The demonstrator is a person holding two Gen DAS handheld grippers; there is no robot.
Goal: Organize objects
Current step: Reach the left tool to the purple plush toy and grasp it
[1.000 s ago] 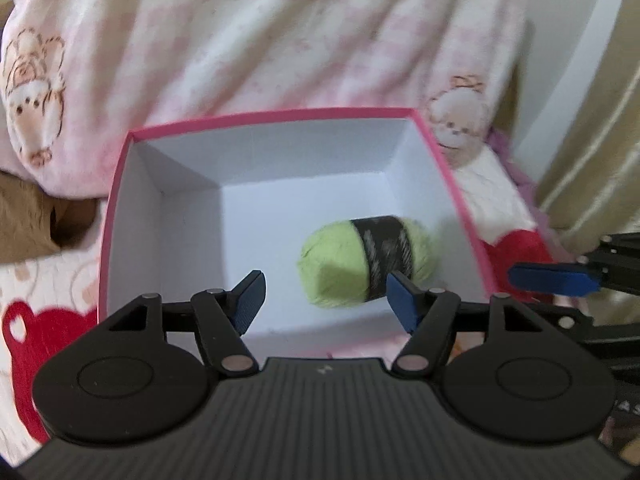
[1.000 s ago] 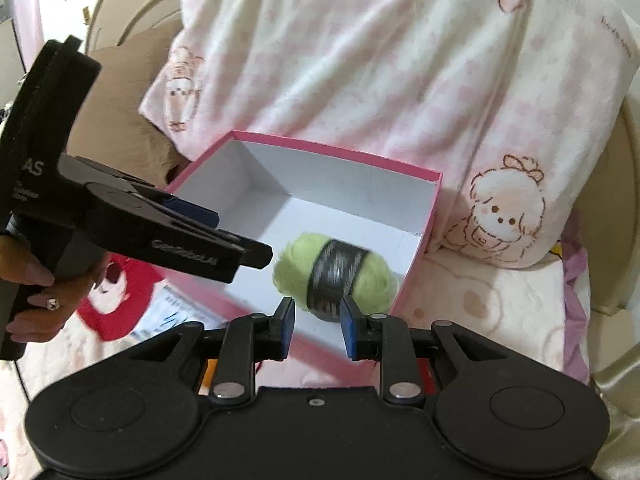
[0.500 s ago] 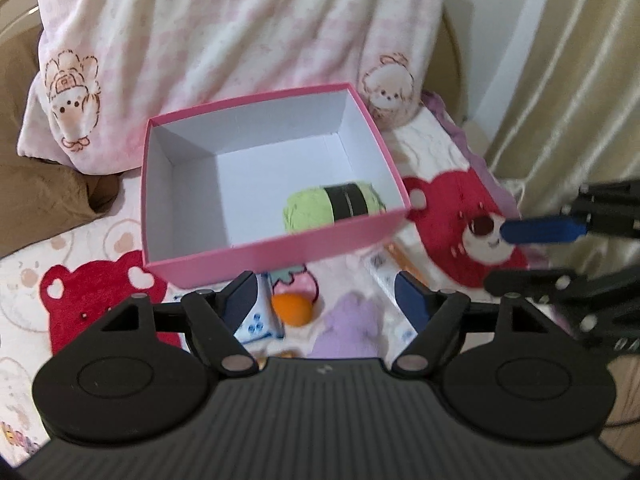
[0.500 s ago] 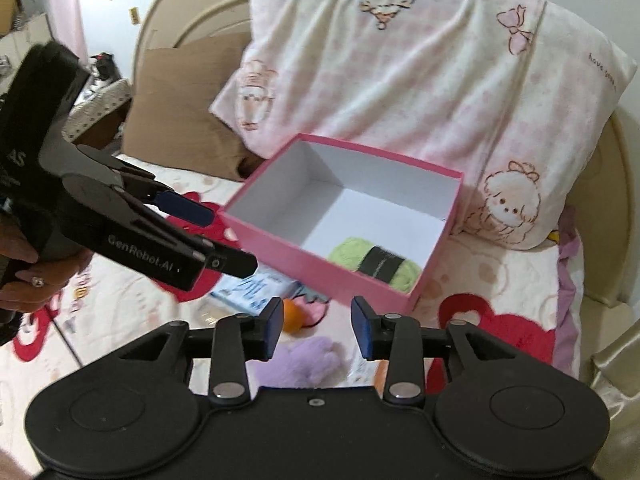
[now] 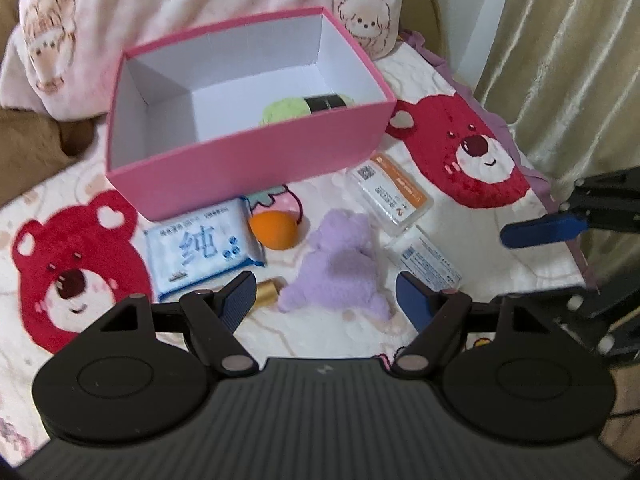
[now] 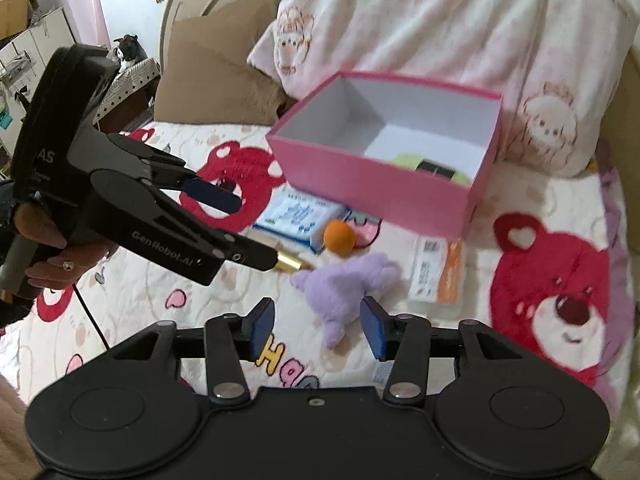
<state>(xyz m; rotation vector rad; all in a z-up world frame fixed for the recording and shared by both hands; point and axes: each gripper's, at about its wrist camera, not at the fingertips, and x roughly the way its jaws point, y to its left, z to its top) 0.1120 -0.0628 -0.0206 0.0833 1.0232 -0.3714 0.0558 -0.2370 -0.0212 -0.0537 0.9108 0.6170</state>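
A pink box (image 5: 248,164) (image 6: 376,196) stands on the bed with a green yarn ball (image 5: 298,107) (image 6: 434,166) inside. In front of it lie a purple plush toy (image 5: 340,268) (image 6: 352,284), an orange ball (image 5: 274,230) (image 6: 339,237), a blue tissue pack (image 5: 200,250) (image 6: 298,214), a gold tube (image 5: 269,291) (image 6: 290,263) and two small cartons (image 5: 390,196) (image 6: 438,274). My left gripper (image 5: 326,296) (image 6: 236,228) hangs open above the plush and the tube, holding nothing. My right gripper (image 6: 318,330) is opening over the plush's near end, its pads clear of it.
A pink patterned pillow (image 5: 180,4) (image 6: 460,24) and a brown cushion (image 6: 216,80) lie behind the box. The blanket (image 5: 72,264) carries red bear prints. A beige curtain (image 5: 560,60) hangs at the right. A hand (image 6: 52,248) holds the left gripper's handle.
Both grippers have pulled back from the box, leaving the yarn ball inside. The right gripper's jaws have spread apart. The loose items in front of the box have come into view.
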